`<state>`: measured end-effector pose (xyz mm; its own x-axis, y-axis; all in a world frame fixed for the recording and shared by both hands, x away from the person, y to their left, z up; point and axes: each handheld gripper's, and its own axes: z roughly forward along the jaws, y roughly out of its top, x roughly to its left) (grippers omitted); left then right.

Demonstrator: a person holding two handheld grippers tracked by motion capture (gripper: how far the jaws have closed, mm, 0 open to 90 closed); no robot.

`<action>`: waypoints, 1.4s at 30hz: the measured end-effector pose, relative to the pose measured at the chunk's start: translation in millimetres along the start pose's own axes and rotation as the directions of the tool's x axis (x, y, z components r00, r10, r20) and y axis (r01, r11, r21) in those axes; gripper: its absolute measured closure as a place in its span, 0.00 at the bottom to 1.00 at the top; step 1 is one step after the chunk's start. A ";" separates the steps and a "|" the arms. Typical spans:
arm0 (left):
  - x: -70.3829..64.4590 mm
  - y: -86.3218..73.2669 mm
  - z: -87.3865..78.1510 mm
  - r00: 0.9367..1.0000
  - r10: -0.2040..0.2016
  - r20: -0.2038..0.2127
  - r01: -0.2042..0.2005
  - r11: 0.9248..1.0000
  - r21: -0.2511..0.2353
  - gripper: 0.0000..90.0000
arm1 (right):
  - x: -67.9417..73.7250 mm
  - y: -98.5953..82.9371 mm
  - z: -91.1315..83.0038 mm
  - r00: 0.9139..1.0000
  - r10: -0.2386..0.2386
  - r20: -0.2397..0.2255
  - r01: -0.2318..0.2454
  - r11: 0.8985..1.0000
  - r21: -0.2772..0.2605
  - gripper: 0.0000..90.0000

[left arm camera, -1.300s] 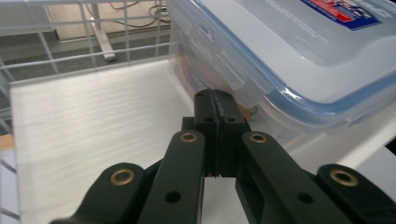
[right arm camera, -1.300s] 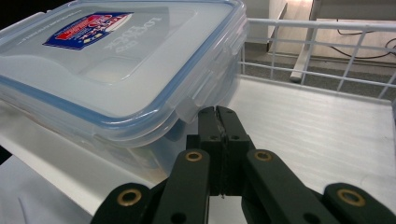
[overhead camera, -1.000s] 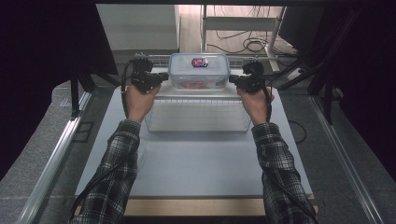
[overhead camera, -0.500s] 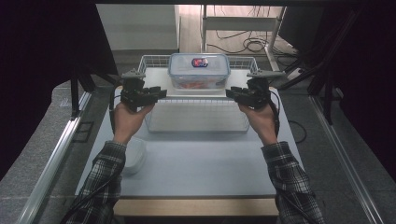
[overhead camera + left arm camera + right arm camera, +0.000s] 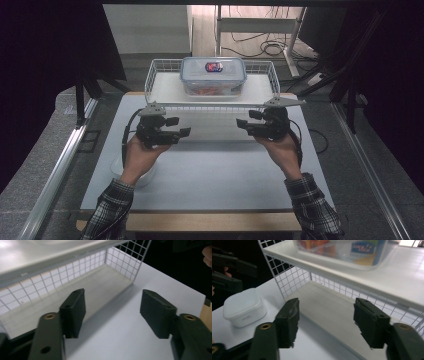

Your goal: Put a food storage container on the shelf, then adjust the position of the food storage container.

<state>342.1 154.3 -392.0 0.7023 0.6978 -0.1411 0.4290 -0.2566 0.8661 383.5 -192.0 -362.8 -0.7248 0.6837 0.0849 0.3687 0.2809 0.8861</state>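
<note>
Jaws of both the left gripper (image 5: 176, 127) and right gripper (image 5: 247, 124) are held apart (nothing between them) just before the wire rack (image 5: 165, 67).

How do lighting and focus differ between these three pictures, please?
High view: dark surroundings, bright white table, daylight glare beyond the white wire rack. Left gripper view: glare whitens the rack's top shelf, the near black jaws are soft. Right gripper view: the clear lidded plastic box is blurred and overexposed; the small white lidded tub is sharper.

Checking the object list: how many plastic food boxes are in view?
2. A clear lidded box sits on the wire rack's top shelf; a small white box sits on the table, under the left forearm. Others may be hidden.
</note>
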 end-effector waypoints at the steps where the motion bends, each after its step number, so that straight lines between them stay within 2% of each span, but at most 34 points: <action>1: -2.0 -3.7 0.3 1.000 0.003 -0.001 -0.003 1.000 -0.001 0.37 | 1.5 -3.5 -0.9 1.000 -0.006 -0.003 0.006 1.000 -0.001 0.37; 6: -9.0 -23.2 1.5 1.000 0.007 0.013 -0.007 1.000 -0.014 0.25 | 7.8 -23.3 -4.5 1.000 -0.031 -0.004 0.031 0.999 0.008 0.25; 9: -11.9 -34.4 2.3 1.000 -0.007 0.026 0.007 1.000 -0.021 0.17 | 10.0 -35.2 -6.4 0.999 -0.035 -0.009 0.035 0.999 0.010 0.18; 11: -14.4 -38.5 3.5 1.000 -0.010 0.025 0.010 1.000 0.000 0.11 | 10.9 -42.1 -7.3 0.999 -0.039 -0.009 0.039 0.999 0.012 0.15; 13: -17.8 -41.7 3.3 1.000 0.000 0.014 0.000 1.000 0.004 0.08 | 11.3 -47.7 -8.7 0.999 -0.040 -0.014 0.040 0.999 0.012 0.13; 15: -20.7 -45.8 3.4 1.000 0.002 0.023 -0.002 1.000 0.004 0.07 | 12.6 -51.7 -10.6 0.999 -0.046 -0.017 0.047 0.999 0.025 0.10; 18: -25.7 -54.1 3.2 1.000 0.022 0.022 -0.022 1.000 0.006 0.05 | 14.6 -59.7 -15.7 0.999 -0.046 -0.024 0.047 0.999 0.016 0.08; 21: -29.8 -65.1 2.1 0.999 0.047 0.002 -0.047 0.999 -0.027 0.01 | 15.7 -71.6 -16.9 0.999 -0.034 -0.024 0.035 0.999 0.031 0.00; 25: -33.9 -78.7 4.5 0.998 0.056 -0.008 -0.056 0.998 -0.005 0.00 | 17.5 -91.0 -14.8 0.999 -0.031 -0.023 0.032 0.998 0.056 0.00; 29: -38.9 -92.6 11.9 0.998 0.051 0.028 -0.052 0.998 0.019 0.01 | 22.9 -109.2 -14.7 0.999 -0.029 -0.014 0.030 0.997 0.072 0.00; 33: -45.2 -105.1 20.7 0.996 0.082 0.028 -0.083 0.996 0.040 0.01 | 28.0 -124.7 -17.8 1.000 -0.019 -0.023 0.021 0.997 0.075 0.03; 38: -46.1 -107.9 25.6 0.997 0.077 0.018 -0.078 0.994 0.080 0.01 | 26.6 -143.4 -17.1 0.999 0.028 -0.028 -0.025 0.994 0.105 0.03; 42: -42.6 -105.5 21.3 0.999 0.053 0.011 -0.053 0.996 0.077 0.01 | 22.9 -145.9 -16.0 0.998 0.057 -0.018 -0.055 0.994 0.099 0.03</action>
<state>279.1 137.4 -487.6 0.7302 0.6757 -0.1007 0.4334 -0.3442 0.8329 303.8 -228.1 -482.8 -0.7132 0.6862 0.1434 0.4638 0.3085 0.8305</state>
